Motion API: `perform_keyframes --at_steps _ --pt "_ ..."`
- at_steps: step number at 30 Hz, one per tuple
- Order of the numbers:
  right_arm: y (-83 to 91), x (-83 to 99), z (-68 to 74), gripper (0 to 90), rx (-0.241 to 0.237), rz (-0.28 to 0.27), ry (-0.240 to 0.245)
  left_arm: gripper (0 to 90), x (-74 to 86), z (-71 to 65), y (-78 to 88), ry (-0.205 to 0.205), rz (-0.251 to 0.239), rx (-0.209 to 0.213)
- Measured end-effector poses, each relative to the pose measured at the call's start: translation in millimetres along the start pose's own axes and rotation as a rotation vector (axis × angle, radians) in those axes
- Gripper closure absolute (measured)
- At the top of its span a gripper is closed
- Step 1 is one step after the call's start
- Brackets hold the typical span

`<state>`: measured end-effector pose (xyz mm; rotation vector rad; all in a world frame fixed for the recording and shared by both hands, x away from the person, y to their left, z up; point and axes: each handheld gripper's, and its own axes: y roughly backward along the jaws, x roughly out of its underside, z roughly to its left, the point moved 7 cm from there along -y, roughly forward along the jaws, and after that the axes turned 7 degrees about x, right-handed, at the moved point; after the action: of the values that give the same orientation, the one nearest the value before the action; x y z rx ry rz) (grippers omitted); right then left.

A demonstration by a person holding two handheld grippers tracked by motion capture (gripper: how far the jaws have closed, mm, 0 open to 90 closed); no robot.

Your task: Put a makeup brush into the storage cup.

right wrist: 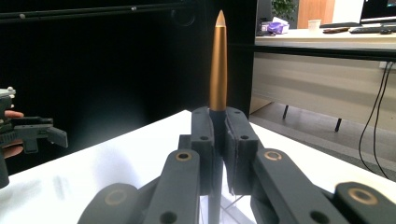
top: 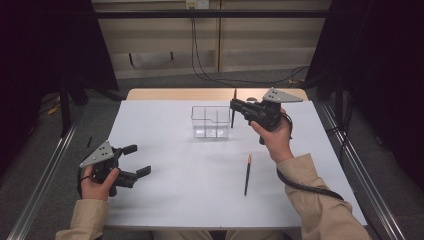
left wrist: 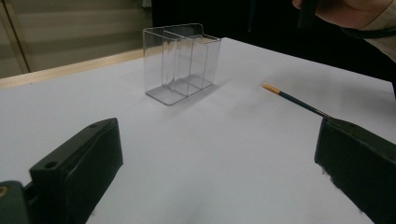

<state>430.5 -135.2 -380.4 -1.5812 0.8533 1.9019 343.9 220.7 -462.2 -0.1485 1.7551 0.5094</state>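
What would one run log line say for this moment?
right gripper: shut on upright pencil beside clear organizer | left gripper: open, idle | second pencil: flat on table

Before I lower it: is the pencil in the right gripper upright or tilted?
Upright. The held pencil stands vertical in the right gripper, beside the clear organizer in the high view.

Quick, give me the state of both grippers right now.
Left gripper: open, holding nothing, low over the table.
Right gripper: shut on an upright pen, beside the clear organizer.
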Motion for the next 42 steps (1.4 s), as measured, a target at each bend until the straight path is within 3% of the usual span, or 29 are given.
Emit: perform_keyframes --at_steps 7,25,35,42 --pt "-2.6 -3.5 -7.5 83.3 0.021 -0.012 -0.016 0.9 0.8 0.2 -0.6 -0.005 0.005 0.0" --pt "-14.5 -15.0 -12.0 83.3 0.057 -0.022 0.015 0.9 2.4 -0.3 -2.1 -0.005 0.015 0.007" --pt "-25.6 -15.3 -11.4 83.3 0.066 -0.031 0.027 0.9 2.2 0.9 -1.1 -0.005 0.012 0.003" --pt "-29.9 -12.9 -18.4 83.3 0.083 -0.039 0.018 0.9 3.3 0.9 -1.2 -0.002 0.018 0.003"
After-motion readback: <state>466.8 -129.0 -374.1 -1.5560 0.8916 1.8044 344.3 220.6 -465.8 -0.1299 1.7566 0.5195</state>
